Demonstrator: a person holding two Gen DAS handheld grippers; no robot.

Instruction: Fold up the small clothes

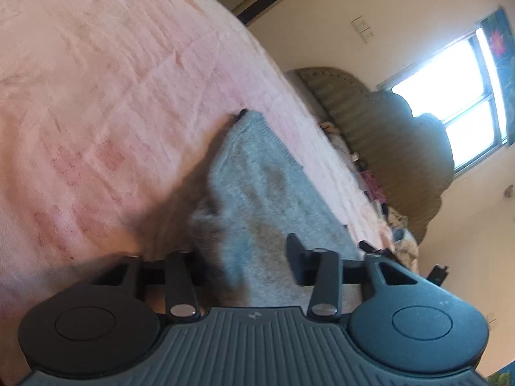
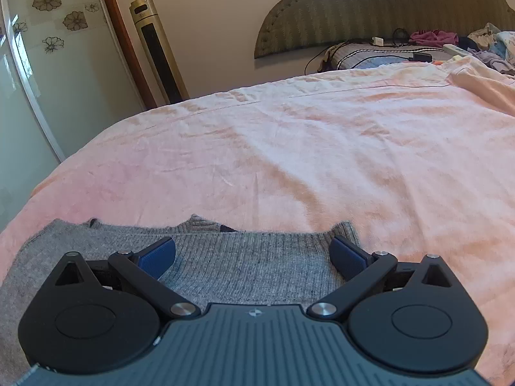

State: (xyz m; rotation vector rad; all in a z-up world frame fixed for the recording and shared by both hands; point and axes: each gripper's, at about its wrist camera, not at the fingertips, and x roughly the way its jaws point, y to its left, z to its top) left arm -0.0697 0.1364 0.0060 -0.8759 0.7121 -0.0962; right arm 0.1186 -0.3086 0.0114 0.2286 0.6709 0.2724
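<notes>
Grey ribbed-knit sweater (image 2: 231, 267) lies flat at near edge of pink blanket-covered bed (image 2: 322, 148). Right gripper (image 2: 252, 254) over its hem w/ blue pads wide apart, nothing held. Left gripper (image 1: 244, 254) half-closed w/ grey knit between fingers; can't tell if clamped, view blurred.

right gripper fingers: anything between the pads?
Only the grey knit garment, lying flat under the right gripper; its blue pads stand wide apart, not pinching it. Shown in the right wrist view.
</notes>
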